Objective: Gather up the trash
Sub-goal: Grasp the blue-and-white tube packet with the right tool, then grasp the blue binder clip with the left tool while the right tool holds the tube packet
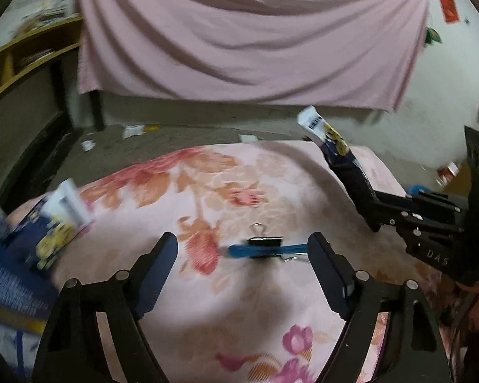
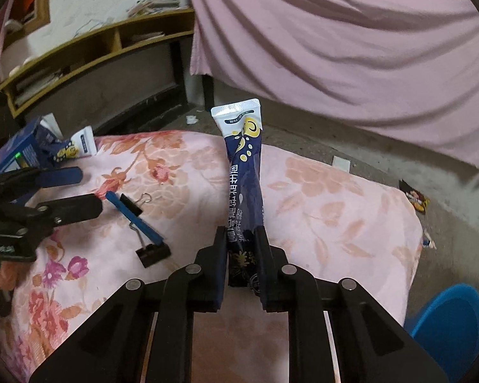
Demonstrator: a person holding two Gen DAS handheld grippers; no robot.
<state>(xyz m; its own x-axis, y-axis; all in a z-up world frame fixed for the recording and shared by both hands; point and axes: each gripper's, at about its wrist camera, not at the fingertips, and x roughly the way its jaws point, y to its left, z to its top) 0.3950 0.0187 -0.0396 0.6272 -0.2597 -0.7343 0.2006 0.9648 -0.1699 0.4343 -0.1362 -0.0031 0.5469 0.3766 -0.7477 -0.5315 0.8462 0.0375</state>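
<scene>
The navy stick sachet (image 2: pixel 244 172) stands nearly upright above the middle of the floral blanket (image 2: pixel 319 198), its lower end pinched between the right gripper (image 2: pixel 242 255)'s fingers. At the blanket's left edge an open blue carton (image 2: pixel 19 150) holds a second sachet (image 2: pixel 75 146) — white end poking out. Between them lies a blue strip (image 1: pixel 265 249) with binder clips. The left gripper (image 1: pixel 242 255) hovers low over it, fingers spread.
</scene>
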